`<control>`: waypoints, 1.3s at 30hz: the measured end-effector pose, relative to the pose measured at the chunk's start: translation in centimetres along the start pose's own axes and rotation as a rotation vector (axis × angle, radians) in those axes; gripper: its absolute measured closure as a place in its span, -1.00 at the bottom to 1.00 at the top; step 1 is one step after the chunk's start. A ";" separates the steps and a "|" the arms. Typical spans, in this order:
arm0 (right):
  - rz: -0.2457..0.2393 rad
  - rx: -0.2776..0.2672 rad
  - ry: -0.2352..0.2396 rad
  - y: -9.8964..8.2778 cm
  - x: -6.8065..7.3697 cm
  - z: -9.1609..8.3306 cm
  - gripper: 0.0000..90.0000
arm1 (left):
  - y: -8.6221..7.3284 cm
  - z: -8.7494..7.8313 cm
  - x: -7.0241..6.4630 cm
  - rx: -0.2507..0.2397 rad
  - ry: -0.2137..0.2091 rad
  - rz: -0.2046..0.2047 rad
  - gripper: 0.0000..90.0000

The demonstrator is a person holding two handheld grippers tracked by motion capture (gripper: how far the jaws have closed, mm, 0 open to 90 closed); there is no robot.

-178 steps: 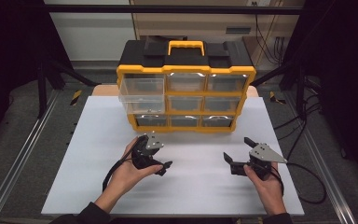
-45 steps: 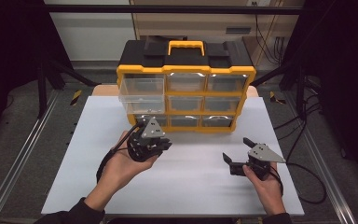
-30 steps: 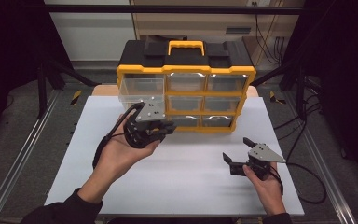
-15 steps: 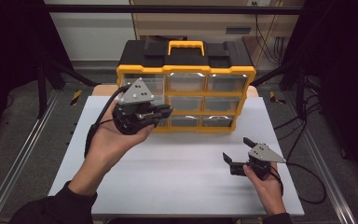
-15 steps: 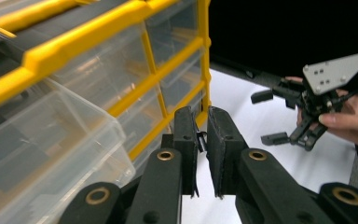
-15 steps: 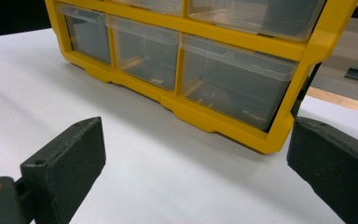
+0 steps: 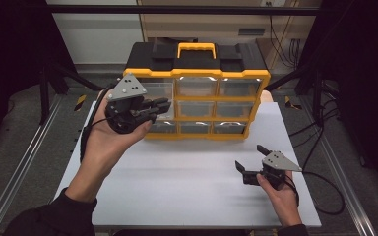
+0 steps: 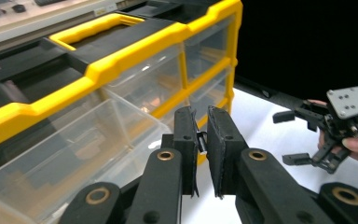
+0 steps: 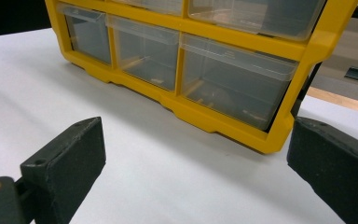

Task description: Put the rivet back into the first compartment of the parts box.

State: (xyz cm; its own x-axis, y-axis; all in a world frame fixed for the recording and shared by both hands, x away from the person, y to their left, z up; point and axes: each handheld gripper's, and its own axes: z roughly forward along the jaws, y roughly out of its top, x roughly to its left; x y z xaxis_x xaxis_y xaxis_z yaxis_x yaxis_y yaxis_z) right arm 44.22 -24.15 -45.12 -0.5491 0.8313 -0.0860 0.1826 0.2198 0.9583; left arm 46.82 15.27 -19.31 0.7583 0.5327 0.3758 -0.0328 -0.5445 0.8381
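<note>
Yellow organizer (image 7: 197,93) unmoved; left claw (image 7: 163,104) risen, nearer.

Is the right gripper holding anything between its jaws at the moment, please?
No, the right gripper has its jaws spread wide with only the bare white table between them, short of the yellow drawer cabinet.

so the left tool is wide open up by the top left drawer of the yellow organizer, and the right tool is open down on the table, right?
Not quite. The left tool is nearly shut, with a narrow gap and nothing between its pads, as the left gripper view shows. The rest holds: it is by the top left drawer of the organizer, and the right tool is open.
</note>
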 end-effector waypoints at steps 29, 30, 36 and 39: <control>0.002 -0.001 -0.001 0.0 0.0 0.0 -0.90 | -2.6 0.1 4.2 0.012 0.176 -0.091 0.82; 0.002 -0.001 -0.001 0.0 0.0 0.0 -0.90 | -2.6 0.1 4.3 0.012 0.177 -0.089 0.80; 0.002 -0.001 0.001 0.0 -0.1 0.0 -0.90 | -2.8 0.1 4.4 -0.026 0.228 -0.084 0.38; 0.002 0.001 0.002 0.0 -0.1 0.0 -0.90 | -2.7 -0.3 3.9 -0.039 0.240 -0.078 0.20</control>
State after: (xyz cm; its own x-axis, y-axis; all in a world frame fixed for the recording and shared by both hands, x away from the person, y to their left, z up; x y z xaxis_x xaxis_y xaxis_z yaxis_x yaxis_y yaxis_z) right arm 44.22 -24.21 -45.11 -0.5505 0.8306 -0.0835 0.1845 0.2187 0.9582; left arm 49.72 19.01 -19.97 0.5836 0.7130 0.3886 -0.0091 -0.4727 0.8812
